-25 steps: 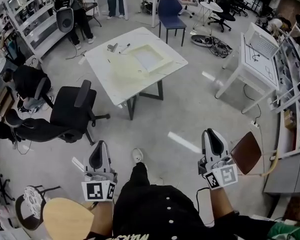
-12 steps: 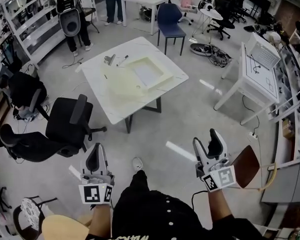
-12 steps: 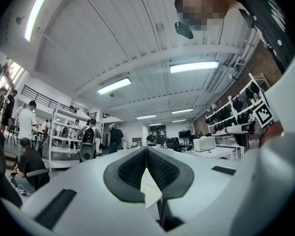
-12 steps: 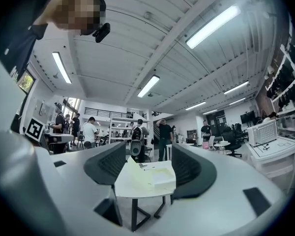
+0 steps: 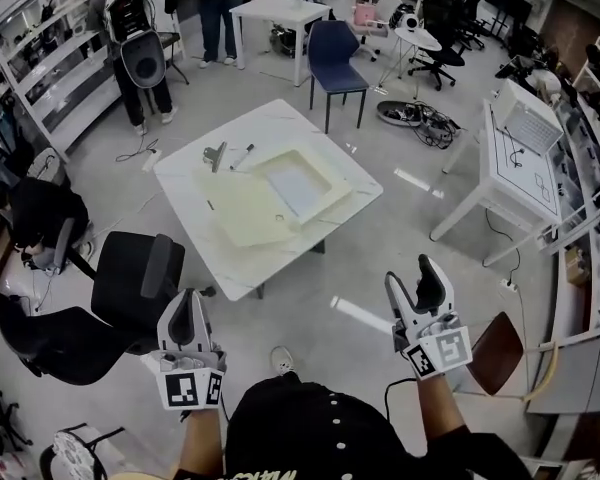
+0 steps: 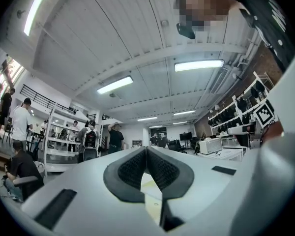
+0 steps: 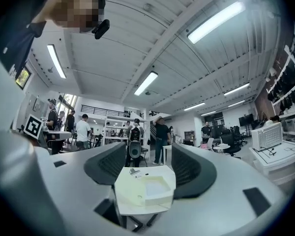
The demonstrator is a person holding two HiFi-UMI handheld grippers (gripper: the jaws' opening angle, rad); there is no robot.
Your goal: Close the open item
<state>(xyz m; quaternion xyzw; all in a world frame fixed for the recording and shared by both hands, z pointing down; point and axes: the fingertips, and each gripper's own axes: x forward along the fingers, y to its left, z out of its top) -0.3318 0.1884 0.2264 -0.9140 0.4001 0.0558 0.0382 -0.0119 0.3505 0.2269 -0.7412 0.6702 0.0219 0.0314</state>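
Observation:
The open item is a flat cream box [image 5: 298, 183] lying on a white square table [image 5: 195, 258], its lid [image 5: 242, 216] folded out to the left. The right gripper view shows the same box [image 7: 148, 187] far ahead, framed between the jaws. Both grippers hang in the air well short of the table, above the floor. My left gripper [image 5: 188, 303] is shut, pads together [image 6: 146, 156], with nothing in it. My right gripper [image 5: 412, 280] stands wide open and empty [image 7: 147, 166].
A binder clip [image 5: 216, 154] and a pen [image 5: 244, 155] lie at the table's far edge. Two black office chairs [image 5: 130, 278] stand left of the table, a blue chair [image 5: 337, 30] behind it. A white desk [image 5: 525, 138] stands at the right. People stand at the back left [image 5: 130, 28].
The right gripper's jaws have gone from shut to wide open. The table with the box has come nearer in the head view. The left gripper has stayed shut.

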